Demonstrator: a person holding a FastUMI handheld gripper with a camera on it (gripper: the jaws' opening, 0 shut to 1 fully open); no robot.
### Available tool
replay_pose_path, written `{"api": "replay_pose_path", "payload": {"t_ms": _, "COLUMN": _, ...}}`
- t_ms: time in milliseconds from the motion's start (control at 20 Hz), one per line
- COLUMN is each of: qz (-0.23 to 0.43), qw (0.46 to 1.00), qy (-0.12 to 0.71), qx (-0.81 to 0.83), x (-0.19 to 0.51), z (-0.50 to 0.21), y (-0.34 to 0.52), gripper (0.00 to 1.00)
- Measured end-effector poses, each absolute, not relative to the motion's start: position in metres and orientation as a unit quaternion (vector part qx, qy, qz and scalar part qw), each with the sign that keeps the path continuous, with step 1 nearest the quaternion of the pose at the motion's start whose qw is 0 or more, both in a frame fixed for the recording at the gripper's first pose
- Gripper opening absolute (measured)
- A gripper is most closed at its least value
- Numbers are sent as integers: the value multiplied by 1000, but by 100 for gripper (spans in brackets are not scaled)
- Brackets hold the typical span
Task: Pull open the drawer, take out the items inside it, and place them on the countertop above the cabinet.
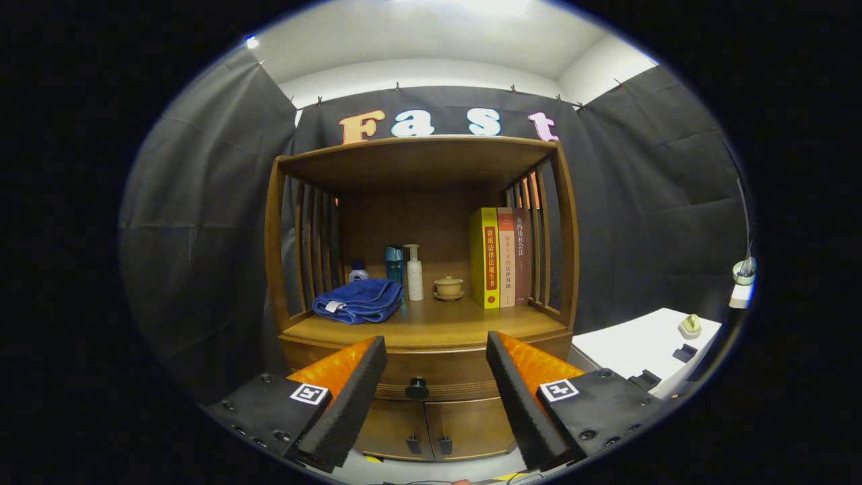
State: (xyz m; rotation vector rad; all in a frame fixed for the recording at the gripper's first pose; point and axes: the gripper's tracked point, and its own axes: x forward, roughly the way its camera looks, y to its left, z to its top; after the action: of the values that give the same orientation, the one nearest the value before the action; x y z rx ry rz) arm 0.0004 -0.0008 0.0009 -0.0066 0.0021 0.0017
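A wooden cabinet (pixel 421 229) stands ahead of me against the booth wall. Its drawer (pixel 431 372) is closed, with a dark round knob (pixel 417 388) at its middle. My gripper (pixel 436 350) is open, and the knob shows in the gap between the two fingers, some way beyond them. Nothing is held. The countertop (pixel 431 329) above the drawer carries a folded blue towel (pixel 359 300), several bottles (pixel 404 269), a small cup on a saucer (pixel 448 288) and upright books (pixel 500 257). What lies inside the drawer is hidden.
Two small cabinet doors (pixel 427 431) with dark handles sit below the drawer. A white table (pixel 643 347) with small items stands to the right of the cabinet. The cabinet's slatted sides and top shelf enclose the countertop.
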Motion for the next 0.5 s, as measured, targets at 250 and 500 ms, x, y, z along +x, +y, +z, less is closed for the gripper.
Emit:
{"api": "replay_pose_path", "payload": {"t_ms": 250, "qz": 4, "qw": 1000, "qy": 10, "qx": -11, "x": 6, "z": -10, "y": 3, "gripper": 98}}
{"api": "replay_pose_path", "payload": {"t_ms": 500, "qz": 7, "qw": 998, "qy": 53, "qx": -24, "x": 26, "z": -51, "y": 9, "gripper": 99}}
